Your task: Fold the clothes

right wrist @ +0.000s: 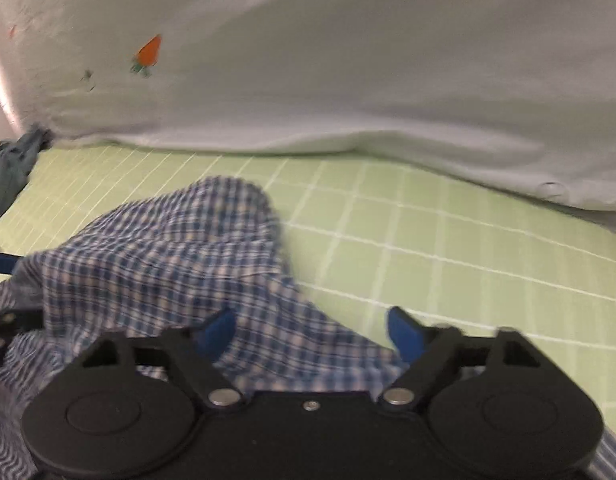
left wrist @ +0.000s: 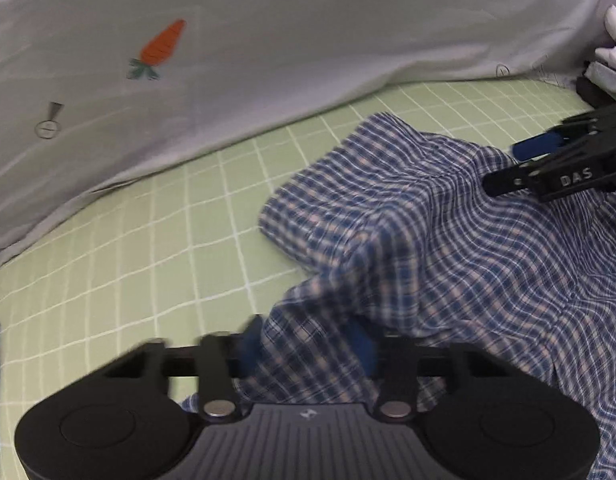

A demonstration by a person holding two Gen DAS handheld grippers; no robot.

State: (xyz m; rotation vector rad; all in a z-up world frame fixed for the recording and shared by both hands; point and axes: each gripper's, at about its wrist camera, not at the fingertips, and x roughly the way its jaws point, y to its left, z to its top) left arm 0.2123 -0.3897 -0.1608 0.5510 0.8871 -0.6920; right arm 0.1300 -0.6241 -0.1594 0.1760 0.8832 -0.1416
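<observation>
Left gripper [left wrist: 308, 344]: nearest our left camera – blue pads spread apart with a fold of the checked shirt [left wrist: 447, 248] lying between them; we cannot tell if the pads press on it, so the fingers read as parted.
Right gripper [right wrist: 311, 328]: fingers wide apart, cloth lying between and under them, nothing pinched.
Shirt: bunched in a rumpled heap on the green grid sheet [right wrist: 447, 264], ahead of both pairs of fingers, one rounded lobe pushed out beyond the tips.
Beyond the fingertips: white carrot-print bedding [left wrist: 268, 40] at the far edge.
Off to the sides: a teal garment [right wrist: 8, 176] left of the right fingers – a dark and white pile [left wrist: 603, 72] right of the left ones.
Progress: we judge the shirt is not yet folded; no flat panels or straight edges show. Flattening and folding remain.
</observation>
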